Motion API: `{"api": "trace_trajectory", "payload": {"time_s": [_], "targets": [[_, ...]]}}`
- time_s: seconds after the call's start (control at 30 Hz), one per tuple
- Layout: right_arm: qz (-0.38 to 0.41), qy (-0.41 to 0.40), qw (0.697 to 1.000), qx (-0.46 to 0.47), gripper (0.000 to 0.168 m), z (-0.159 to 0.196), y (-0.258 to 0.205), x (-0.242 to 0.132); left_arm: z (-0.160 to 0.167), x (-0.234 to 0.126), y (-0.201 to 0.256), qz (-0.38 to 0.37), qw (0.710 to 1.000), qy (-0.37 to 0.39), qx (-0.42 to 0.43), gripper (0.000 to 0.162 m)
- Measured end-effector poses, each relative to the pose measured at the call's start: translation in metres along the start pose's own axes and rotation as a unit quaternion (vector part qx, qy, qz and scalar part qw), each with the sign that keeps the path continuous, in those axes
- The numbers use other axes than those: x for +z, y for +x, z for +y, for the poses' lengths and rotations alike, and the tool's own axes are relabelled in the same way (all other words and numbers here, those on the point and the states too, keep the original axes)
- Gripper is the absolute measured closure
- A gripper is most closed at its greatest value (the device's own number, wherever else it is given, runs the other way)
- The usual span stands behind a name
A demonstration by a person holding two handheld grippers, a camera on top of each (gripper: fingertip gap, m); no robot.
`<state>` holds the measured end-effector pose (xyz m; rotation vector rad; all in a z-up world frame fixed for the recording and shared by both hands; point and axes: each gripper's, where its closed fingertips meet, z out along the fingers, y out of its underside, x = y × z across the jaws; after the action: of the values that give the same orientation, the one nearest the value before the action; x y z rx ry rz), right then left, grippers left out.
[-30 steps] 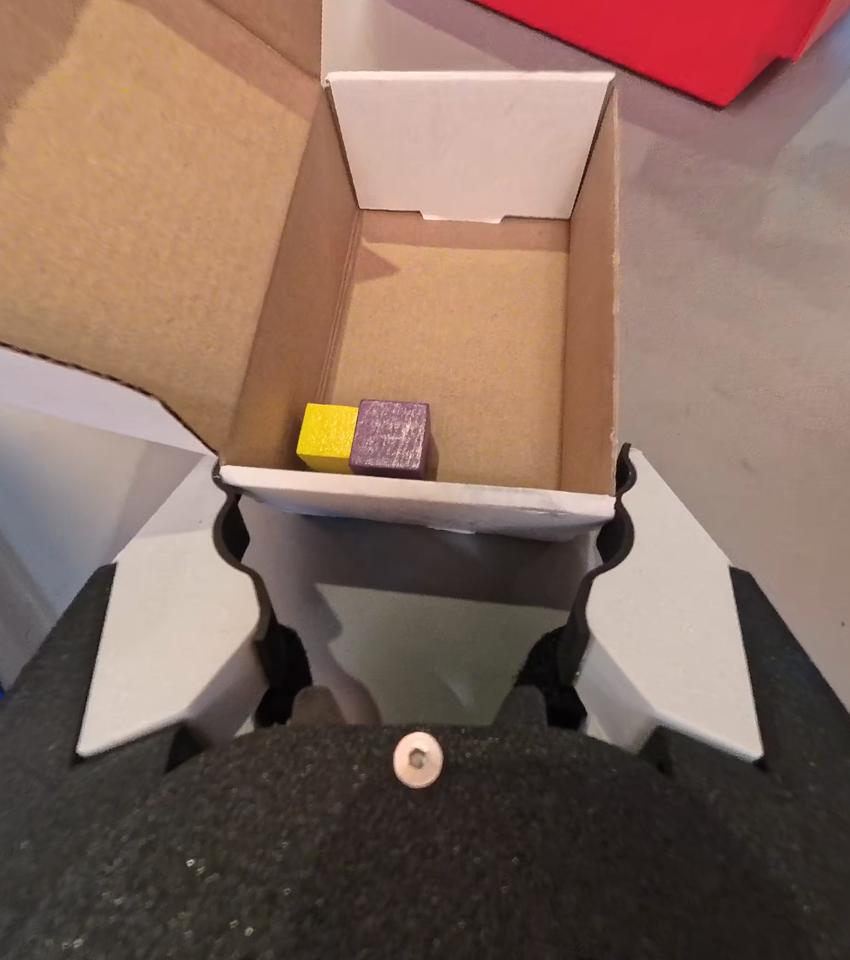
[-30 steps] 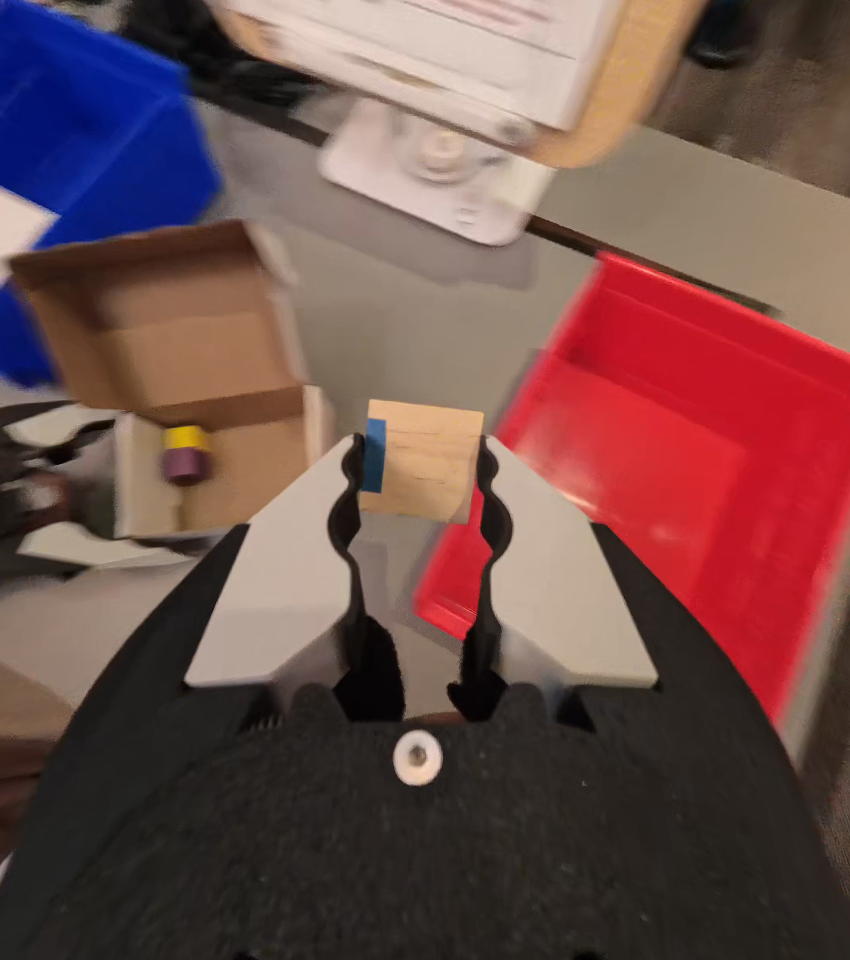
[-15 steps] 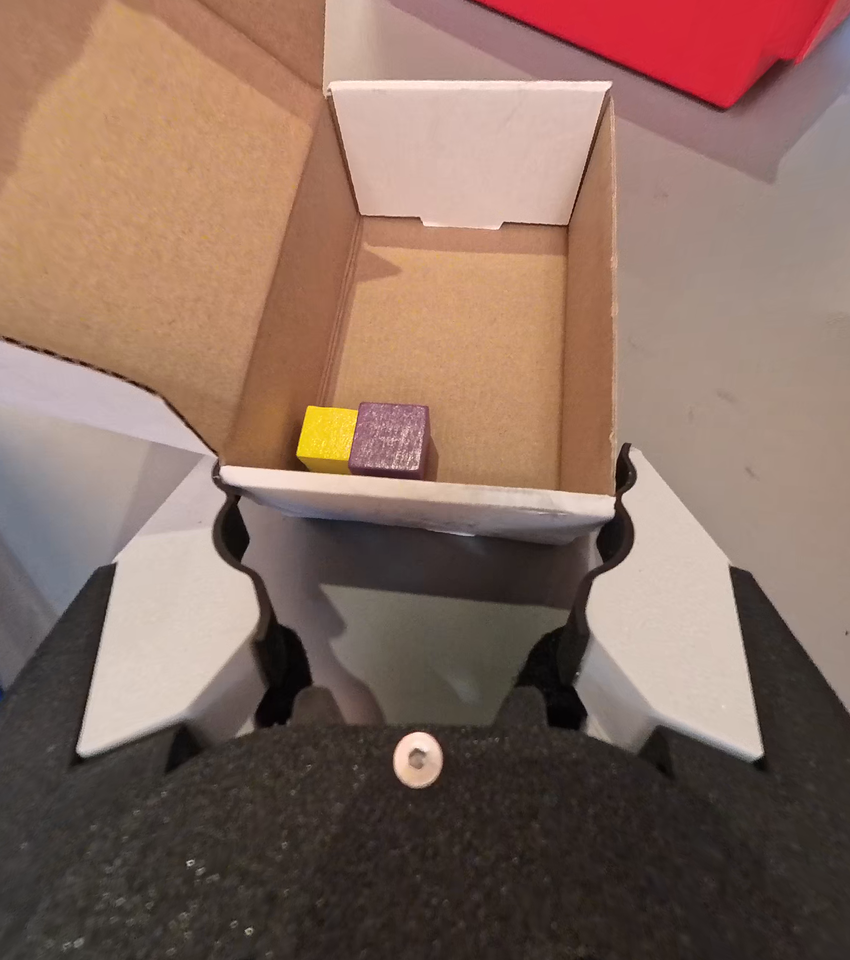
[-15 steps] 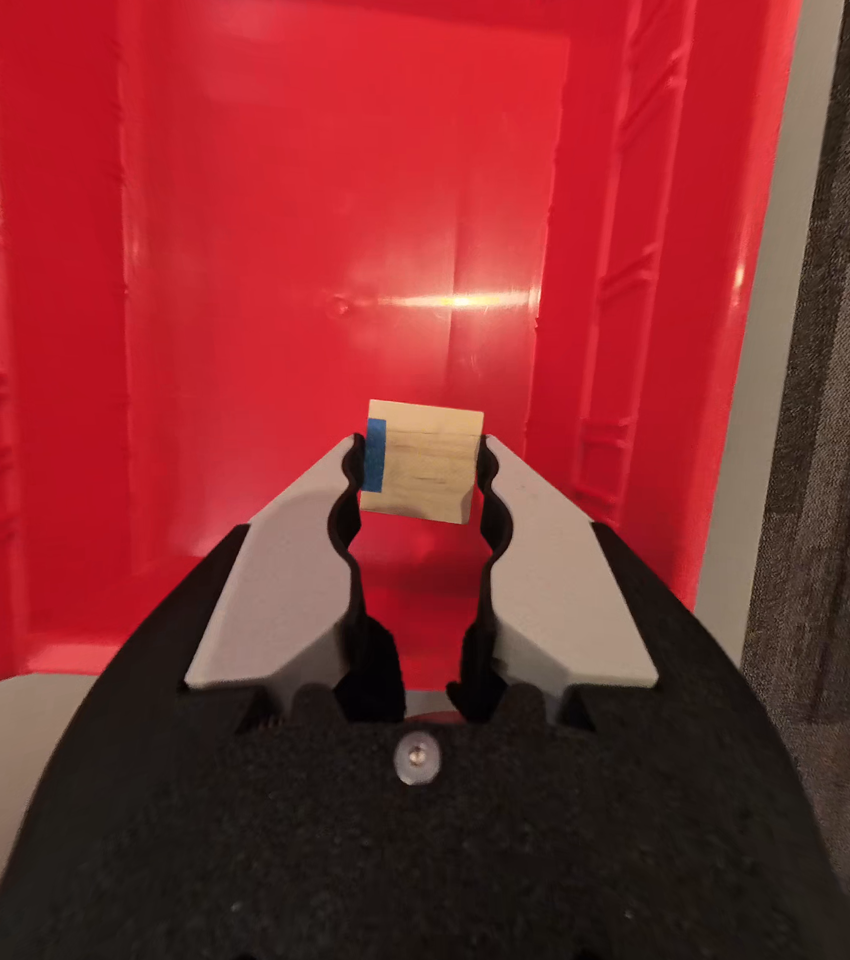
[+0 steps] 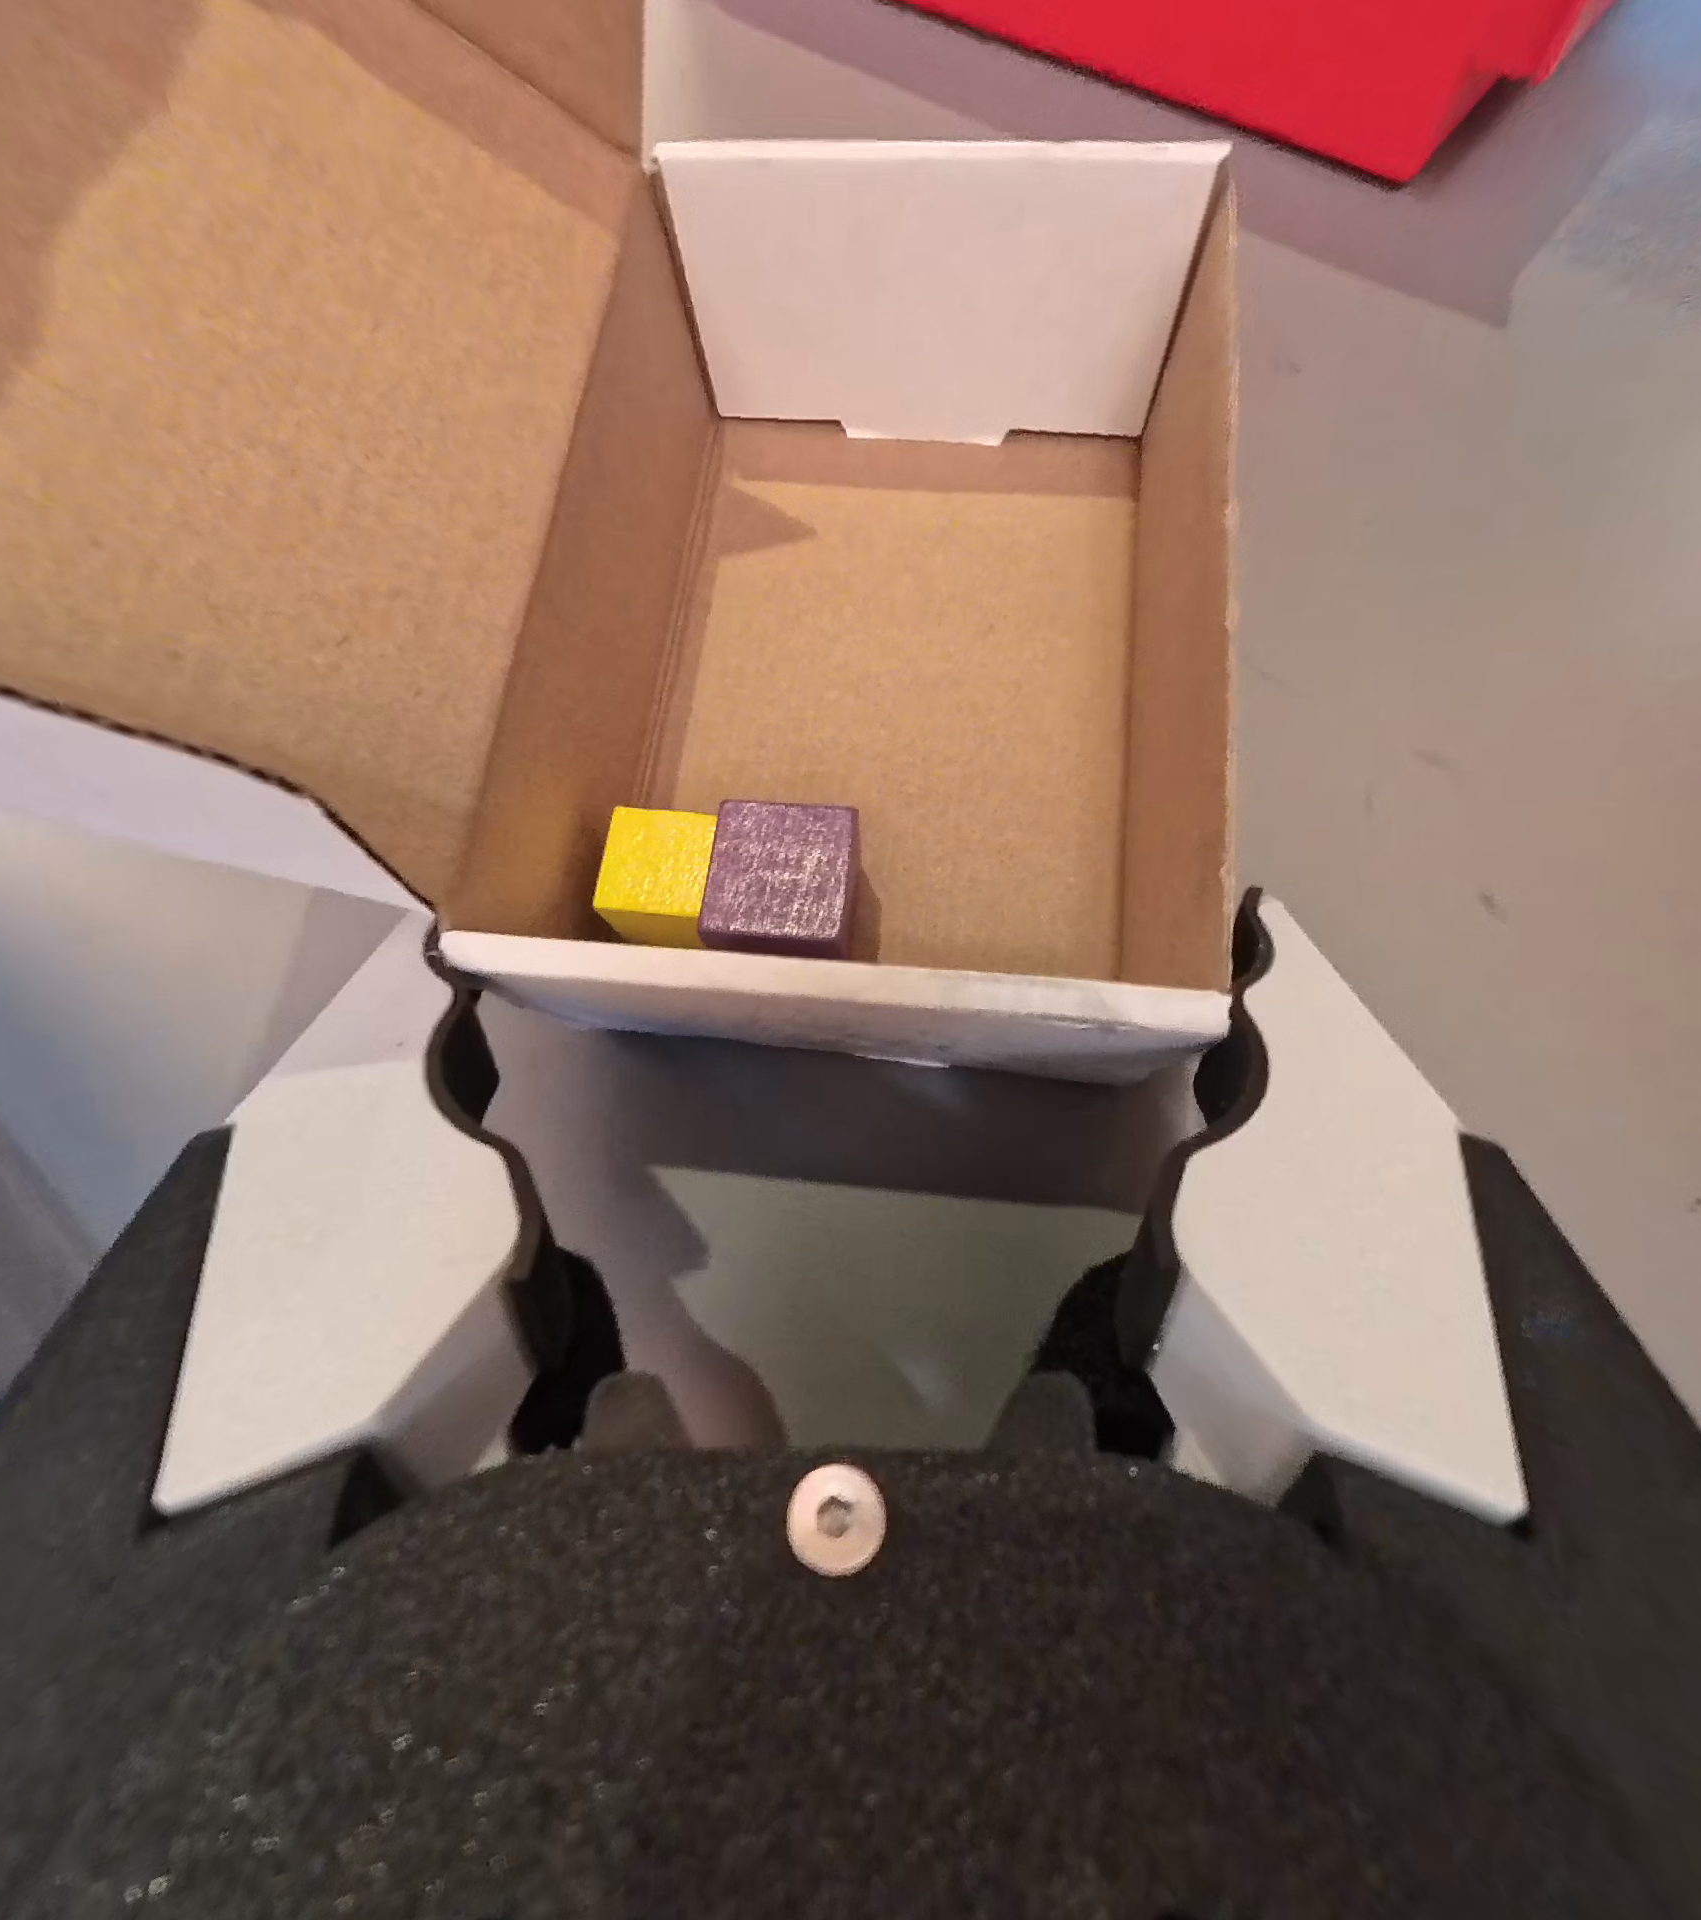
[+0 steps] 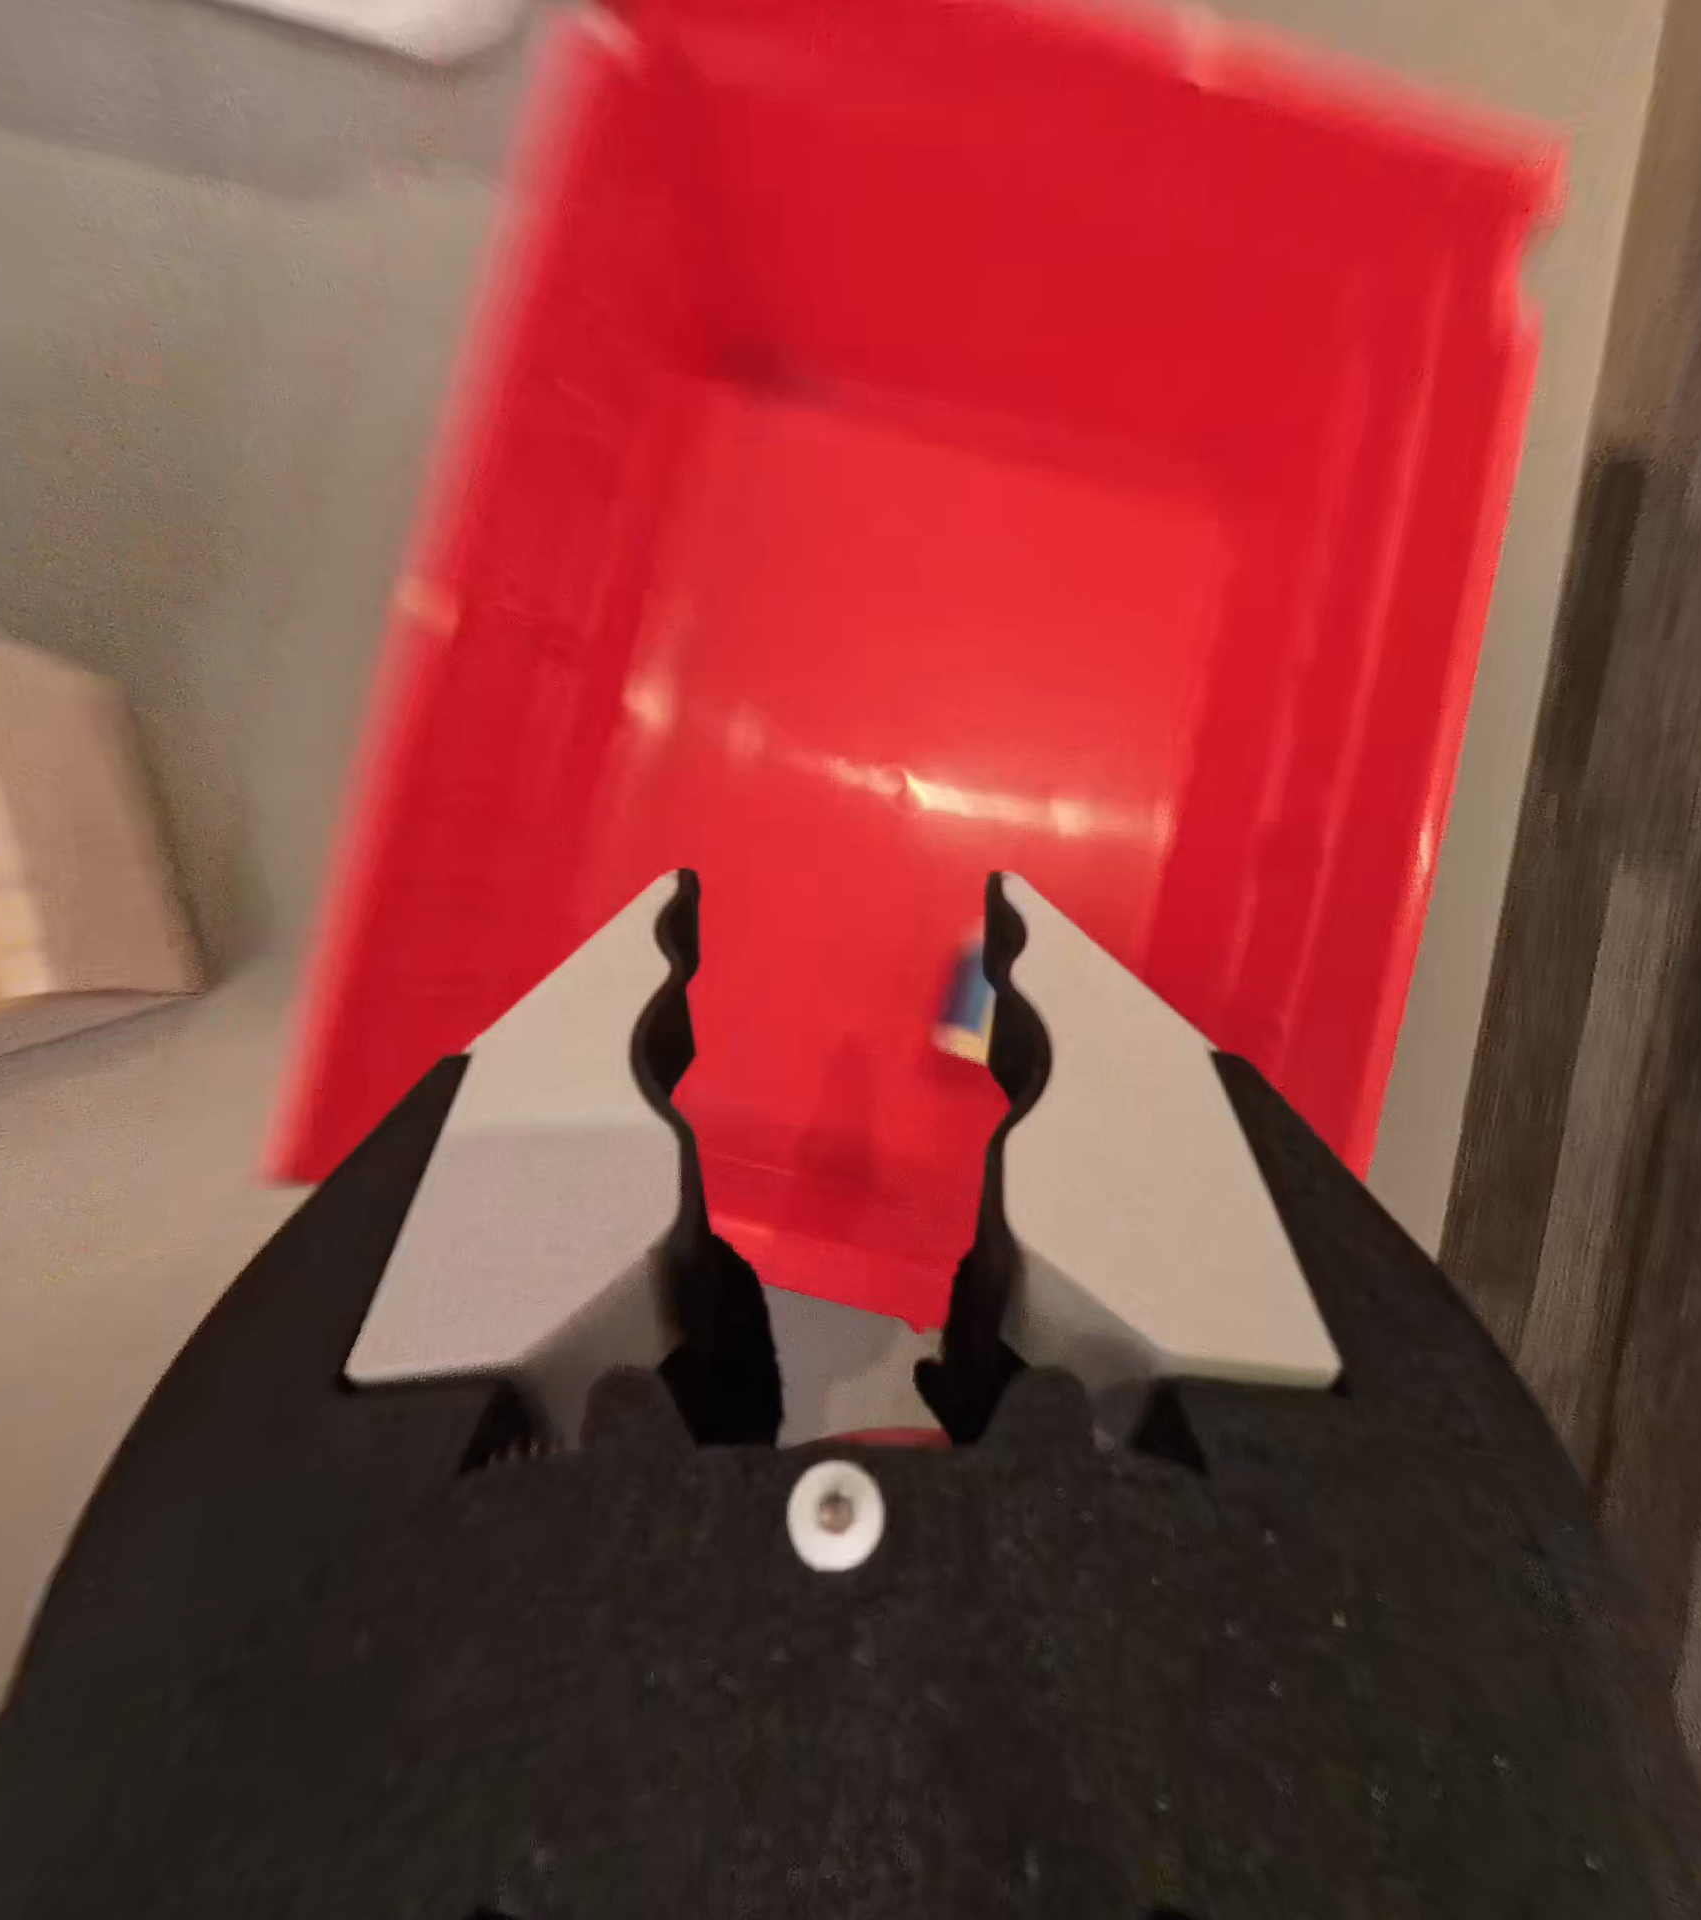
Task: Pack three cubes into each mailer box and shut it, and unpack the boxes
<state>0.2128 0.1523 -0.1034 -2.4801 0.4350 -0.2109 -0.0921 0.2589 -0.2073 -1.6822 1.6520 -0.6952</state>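
Note:
In the left wrist view my left gripper (image 5: 841, 925) stands spread wide, with a pad against each side of the near end of the open mailer box (image 5: 825, 1013), and grips it. Inside the box a yellow cube (image 5: 654, 873) and a purple cube (image 5: 784, 878) sit side by side against the near wall. In the right wrist view my right gripper (image 6: 838, 883) is open and empty above the red bin (image 6: 929, 312). A wooden cube with a blue face (image 6: 965, 997) lies blurred down in the bin, next to my right finger.
The box's lid (image 5: 233, 343) stands open to the left. The red bin's corner (image 5: 1345, 73) shows at the back right of the left wrist view. Another cardboard box (image 6: 4, 821) sits left of the red bin on the grey table (image 6: 150, 364). The left gripper's tips are roughly 35 cm from the right gripper's.
My right gripper swung from the box over to the red bin, then opened; the wooden cube left the grasp and dropped into the bin. My left gripper and the box stayed still.

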Motion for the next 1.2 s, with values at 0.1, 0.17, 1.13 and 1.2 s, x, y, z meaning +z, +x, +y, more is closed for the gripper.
{"api": "trace_trajectory", "payload": {"time_s": [0.1, 0.17, 1.13, 1.2], "targets": [[-0.119, 0.107, 0.979, -0.125, 0.112, -0.044, -0.094, -0.049, 0.002, -0.001, 0.001, 0.017, 1.000, -0.001, 0.006, 0.026], [-0.207, 0.141, 0.947, -0.199, 0.112, -0.048, -0.161, -0.068, 0.003, -0.002, 0.001, 0.024, 1.000, -0.004, 0.012, 0.026], [-0.304, 0.023, 0.752, -0.584, 0.143, 0.042, -0.332, 0.040, 0.003, -0.002, 0.003, 0.046, 0.999, -0.018, 0.024, 0.026], [-0.309, 0.048, 0.769, -0.557, 0.143, 0.031, -0.322, 0.020, 0.003, -0.002, 0.003, 0.045, 0.999, -0.018, 0.022, 0.026]]}}
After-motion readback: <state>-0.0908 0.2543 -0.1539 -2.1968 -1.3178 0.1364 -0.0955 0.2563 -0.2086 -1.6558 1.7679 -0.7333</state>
